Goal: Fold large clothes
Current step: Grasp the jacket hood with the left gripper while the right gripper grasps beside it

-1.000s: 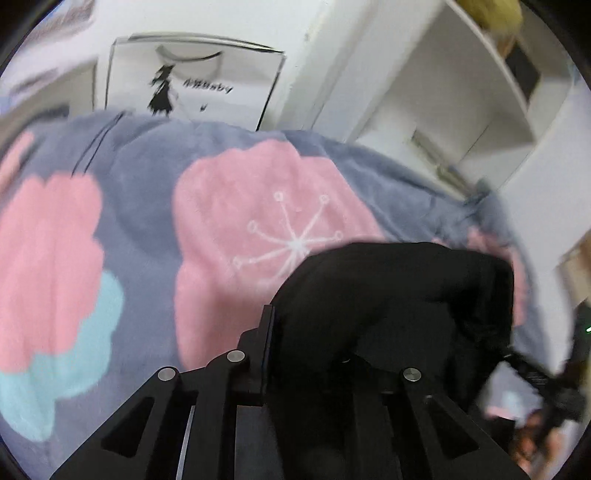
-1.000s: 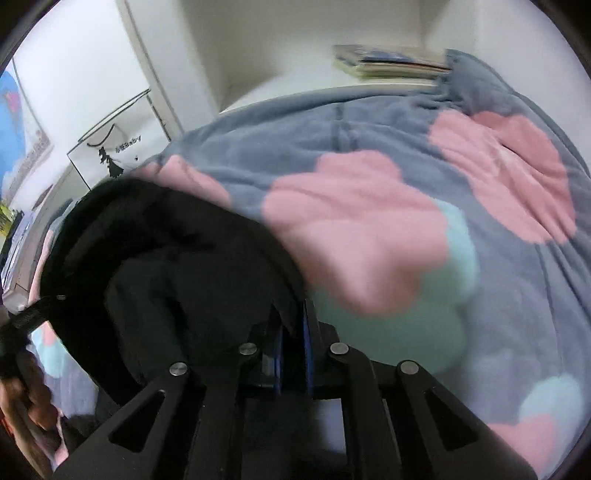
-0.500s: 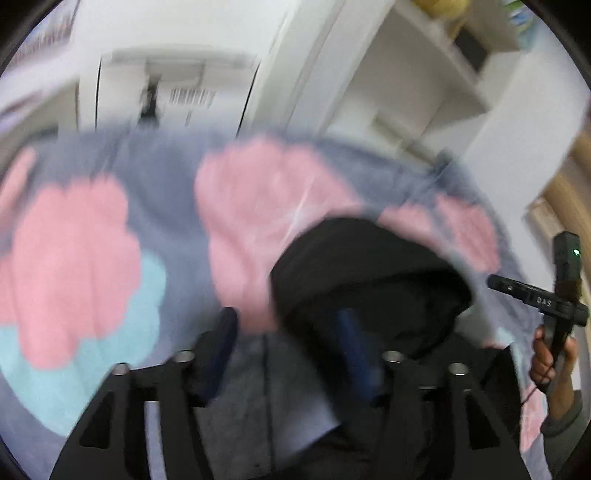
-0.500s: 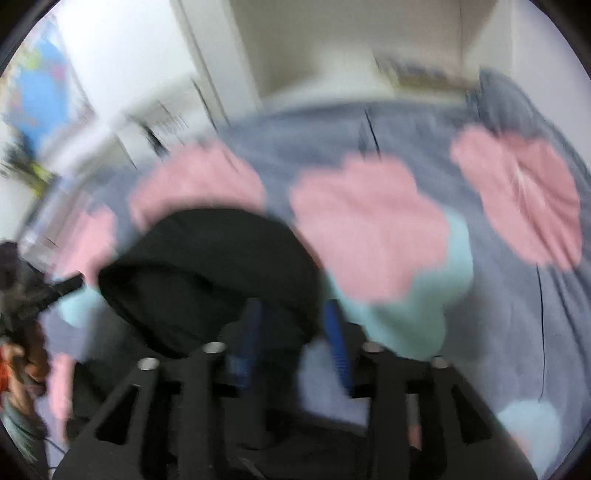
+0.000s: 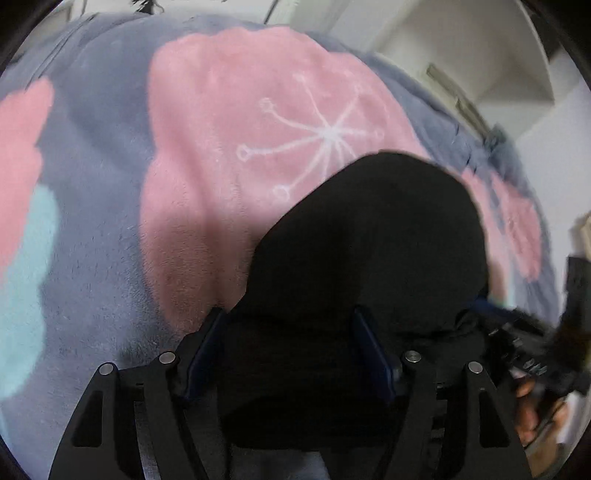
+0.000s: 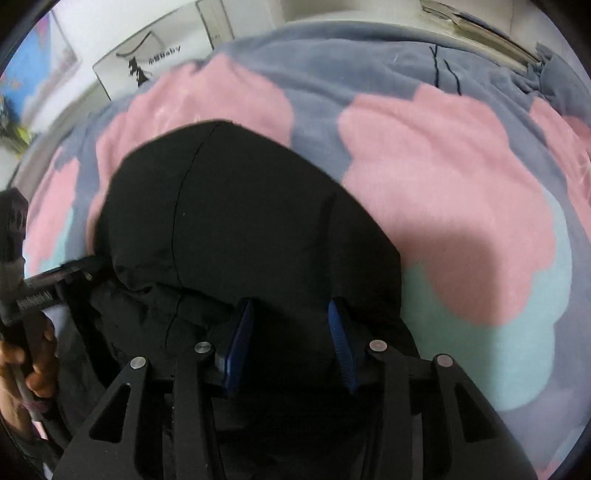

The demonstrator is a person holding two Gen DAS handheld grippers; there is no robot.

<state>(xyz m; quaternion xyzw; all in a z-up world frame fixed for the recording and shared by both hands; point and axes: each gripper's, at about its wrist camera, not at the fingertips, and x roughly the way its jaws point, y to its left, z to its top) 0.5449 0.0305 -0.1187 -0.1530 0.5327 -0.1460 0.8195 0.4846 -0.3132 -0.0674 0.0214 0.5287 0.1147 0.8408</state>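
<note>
A black garment (image 5: 369,240) lies folded over on a grey blanket with pink and teal flowers (image 5: 110,184). My left gripper (image 5: 288,332) is open, its blue-padded fingers (image 5: 201,350) spread over the garment's near edge. In the right wrist view the same garment (image 6: 240,221) shows as a rounded fold with a seam. My right gripper (image 6: 290,321) is open, its blue pads (image 6: 240,332) apart over the garment's near edge. Neither holds the cloth.
The blanket (image 6: 461,184) covers the whole surface. A white paper bag with a black figure (image 6: 147,62) stands at the back. Books (image 6: 472,26) lie on a shelf behind. The other hand-held gripper shows at the side of each view (image 5: 535,354) (image 6: 33,295).
Both grippers were shut on the black garment one second ago; they have opened and let it go. The garment now rests folded on the blanket, and both cameras sit lower and closer.
</note>
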